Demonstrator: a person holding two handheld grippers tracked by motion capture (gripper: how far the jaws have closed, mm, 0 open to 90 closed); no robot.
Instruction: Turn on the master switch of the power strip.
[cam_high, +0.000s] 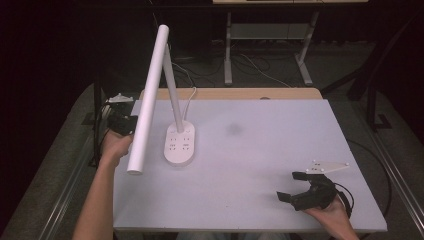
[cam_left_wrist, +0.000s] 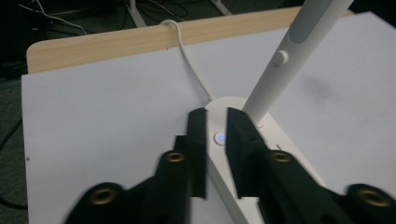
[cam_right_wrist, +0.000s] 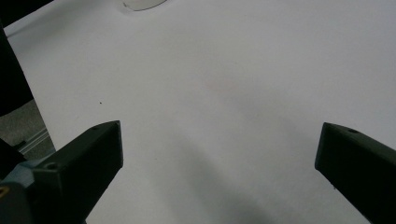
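At the left edge of the counter (cam_high: 260, 150) the left gripper (cam_high: 121, 123) hangs off the counter's left side, partly behind the lamp's head (cam_high: 148, 100); in the left gripper view its fingers (cam_left_wrist: 198, 140) stand a narrow gap apart with nothing pinched, the lit button (cam_left_wrist: 220, 138) on the base (cam_left_wrist: 233, 105) showing through that gap. The lamp (cam_high: 172, 90) stands on the left half of the counter, its oval base (cam_high: 180, 145) flat on the surface, a thin stem (cam_high: 172, 87) rising from it and the long white head slanting down toward the person. It looks like light, hard, smooth plastic with most of its weight in the base, so the head and stem would likely be slippery and would swing on their hinges if gripped. The button wants a gentle tap from one fingertip, and to move the lamp the stem low near the base seems the steadiest hold. A white cable (cam_left_wrist: 187, 56) runs off the back edge and would drag on any shift. Whether the sockets on the base are in use is too small to tell. At the right, the right gripper (cam_high: 300, 192) rests in the hand near the counter's front edge, well apart from the lamp, its fingers (cam_right_wrist: 93, 154) spread wide over bare surface.
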